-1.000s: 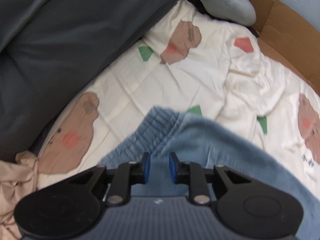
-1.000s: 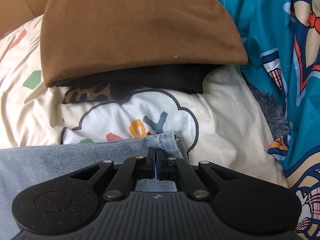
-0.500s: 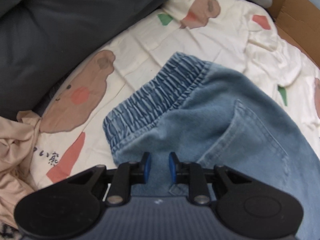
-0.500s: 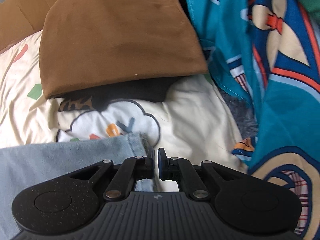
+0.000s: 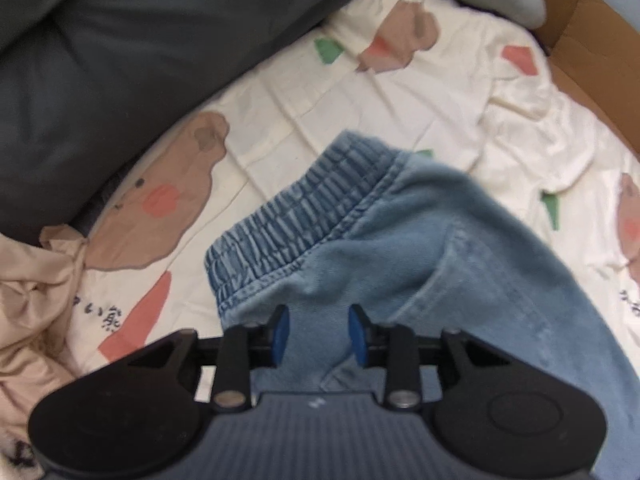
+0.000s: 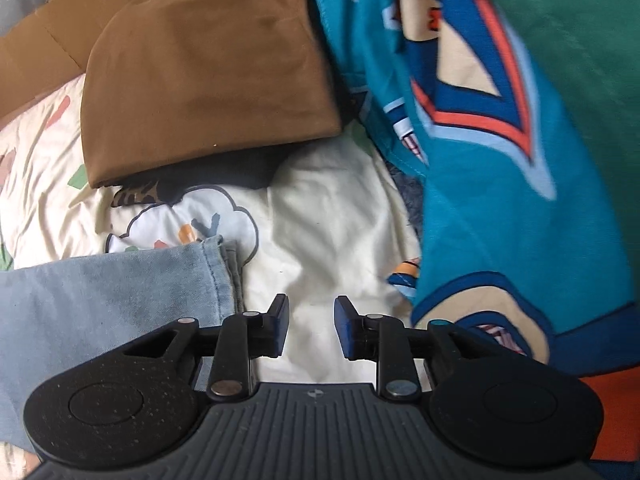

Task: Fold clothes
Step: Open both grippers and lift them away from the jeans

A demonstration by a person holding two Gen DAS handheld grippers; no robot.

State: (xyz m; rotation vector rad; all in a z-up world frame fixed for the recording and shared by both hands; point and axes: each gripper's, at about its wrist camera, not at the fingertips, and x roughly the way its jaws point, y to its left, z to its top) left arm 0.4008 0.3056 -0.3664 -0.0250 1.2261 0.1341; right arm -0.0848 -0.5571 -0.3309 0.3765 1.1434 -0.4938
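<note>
Light blue jeans (image 5: pixel 420 248) lie on a cream bedsheet (image 5: pixel 360 100) printed with bears, their elastic waistband (image 5: pixel 296 216) pointing up-left. My left gripper (image 5: pixel 319 338) hangs over the seat of the jeans. Its jaws are opening, with a ridge of denim still between the blue pads and no visible pinch. In the right wrist view the jeans' leg hem (image 6: pixel 216 276) lies flat at the left. My right gripper (image 6: pixel 311 330) is just right of that hem, over bare sheet (image 6: pixel 340 220). Its jaws are opening with nothing between them.
A folded brown garment (image 6: pixel 200 80) on a dark one lies beyond the hem. Teal patterned cloth (image 6: pixel 500 200) fills the right. Cardboard (image 6: pixel 40 52) edges the bed, seen too as cardboard (image 5: pixel 592 60). A dark grey duvet (image 5: pixel 120 60) and a crumpled beige garment (image 5: pixel 28 300) lie left.
The right gripper let go of the hem, parted its jaws and drifted right and up, off the jeans. The left jaws widened around the denim they were pinching.
</note>
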